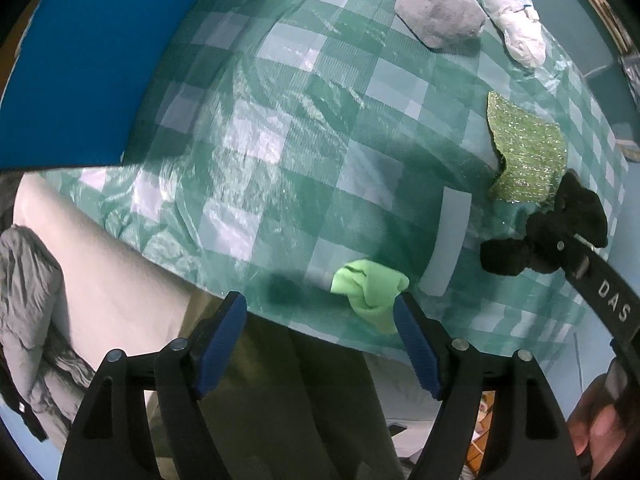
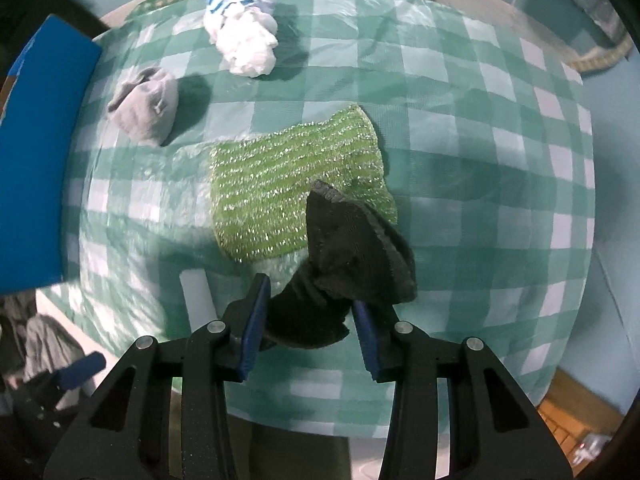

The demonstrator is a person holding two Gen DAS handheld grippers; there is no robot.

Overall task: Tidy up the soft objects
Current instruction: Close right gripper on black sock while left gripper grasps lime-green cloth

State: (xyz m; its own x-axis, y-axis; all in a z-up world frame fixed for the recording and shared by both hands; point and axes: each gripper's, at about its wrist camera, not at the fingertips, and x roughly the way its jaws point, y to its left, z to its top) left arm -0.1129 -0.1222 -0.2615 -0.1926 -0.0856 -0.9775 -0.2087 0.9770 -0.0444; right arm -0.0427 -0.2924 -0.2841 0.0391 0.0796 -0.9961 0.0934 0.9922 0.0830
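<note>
On the green checked tablecloth (image 1: pixel 280 120) lie a grey sock (image 1: pixel 438 10), a white sock with blue stripes (image 1: pixel 514 20), a sparkly green cloth (image 1: pixel 528 152), a black sock (image 1: pixel 548 232) and a light green cloth (image 1: pixel 370 290). My left gripper (image 1: pixel 320 336) is open, its right finger against the light green cloth at the table's near edge. My right gripper (image 2: pixel 310 320) is open around the black sock (image 2: pixel 352 256), which lies partly over the sparkly green cloth (image 2: pixel 288 180). The grey sock (image 2: pixel 146 106) and the white sock (image 2: pixel 244 36) lie beyond.
A blue box (image 1: pixel 80 60) stands along the table's left side and shows in the right wrist view (image 2: pixel 36 160) too. A white strip (image 2: pixel 196 296) lies on the cloth near the front edge. A grey garment (image 1: pixel 28 320) hangs below the table at left.
</note>
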